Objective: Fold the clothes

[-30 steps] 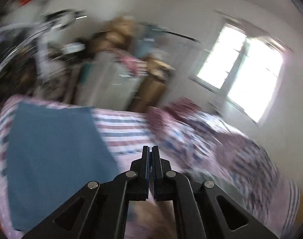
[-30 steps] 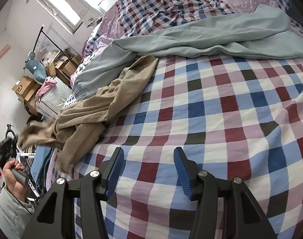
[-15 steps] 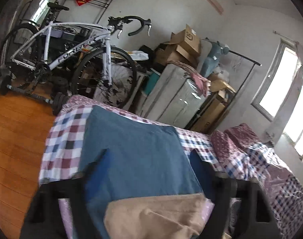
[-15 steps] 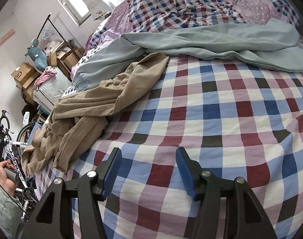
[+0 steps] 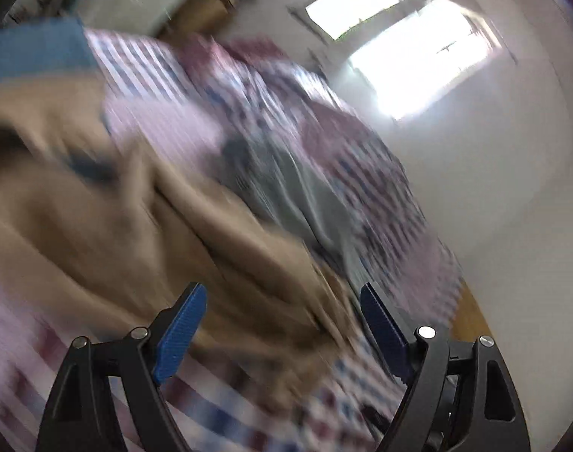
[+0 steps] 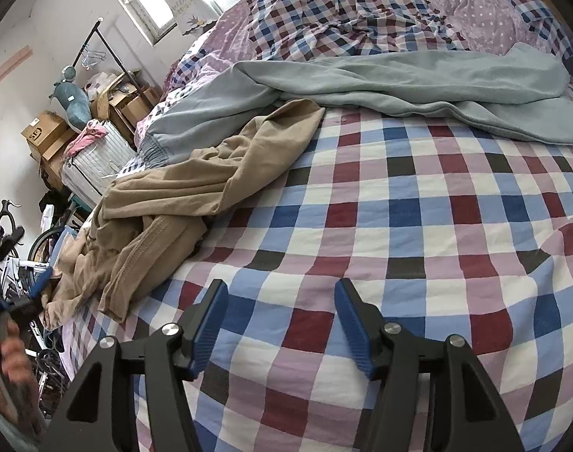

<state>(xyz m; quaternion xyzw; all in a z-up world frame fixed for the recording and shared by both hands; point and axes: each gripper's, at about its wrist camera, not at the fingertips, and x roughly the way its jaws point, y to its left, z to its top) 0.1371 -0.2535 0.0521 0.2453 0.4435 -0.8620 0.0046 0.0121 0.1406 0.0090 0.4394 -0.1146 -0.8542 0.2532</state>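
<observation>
The left gripper [image 5: 282, 324] hangs over the crumpled tan garment [image 6: 196, 196], jaws spread wide with nothing pinched, though its view is badly smeared and the cloth beneath shows only as a tan blur. Over on the right-wrist view the picture is sharp: the right gripper [image 6: 280, 324] hovers released above bare checked bedspread [image 6: 437, 226], nothing between its blue pads, and the tan garment lies bunched at about ten o'clock from it, trailing off the bed edge toward nine. Beyond that, at twelve o'clock, a pale grey-green garment [image 6: 399, 79] sprawls across the bed, one edge lying over or against the tan one's far tip; which, I cannot tell. A hand [image 6: 11, 358] shows at eight o'clock, blurred. Here is the risk, as I judge it: the tan cloth is heaped in several layers, so a pinch from the left could catch two folds at once and lift a knot instead of a clean edge. Its weight already hangs off the side, so a poor grab could let it slide to the floor. And a pull may drag the grey-green piece along.
</observation>
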